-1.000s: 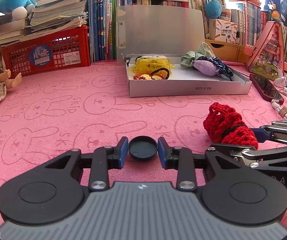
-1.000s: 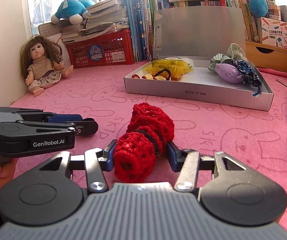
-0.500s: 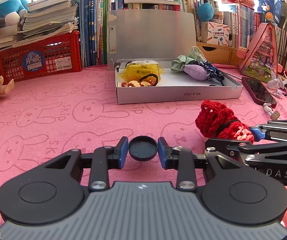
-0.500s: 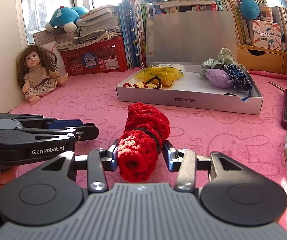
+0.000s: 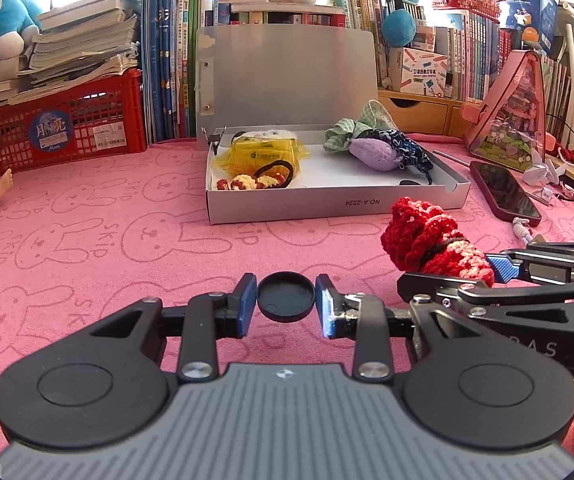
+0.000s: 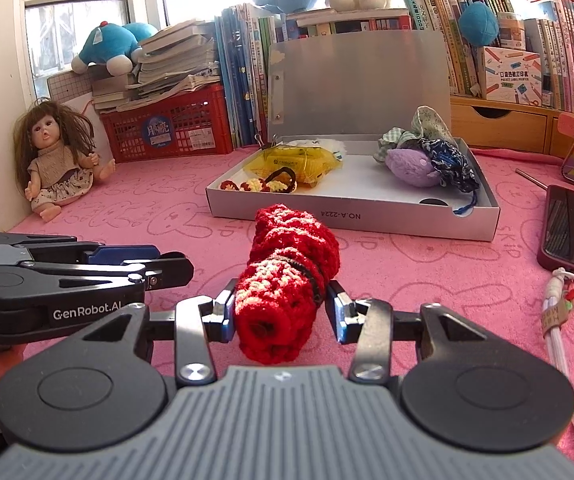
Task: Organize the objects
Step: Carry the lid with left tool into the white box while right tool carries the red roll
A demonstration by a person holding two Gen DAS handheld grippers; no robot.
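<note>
left gripper (image 5: 285, 305): you're clamped narrow on the black round cap (image 5: 285, 297), one pad on each side of its rim, lifted off the pink mat (image 5: 87, 240).
right gripper (image 6: 283, 312): you're holding the red crochet roll (image 6: 287, 280) near its closer end; left pad is pressed into the yarn, right pad looks just clear of it, so I judge the grip light.
roll axis: runs along your fingers, far end pointing at the silver box (image 6: 351, 208); no need to turn the wrist.
box: straight ahead of both grippers, lid up at the back, near wall low.
box contents: yellow packet (image 5: 263, 152) and hair ties at left, fabric bundle (image 5: 383, 148) at right, bare floor in the middle.
nearer hand: right, judging by how the roll's tip sits close to the near wall in its own view; left is further back and off to the left.
next move, my read: carry forward over the near wall and drop into the middle gap.
risk: loose yarn could snag a pad on release.
</note>
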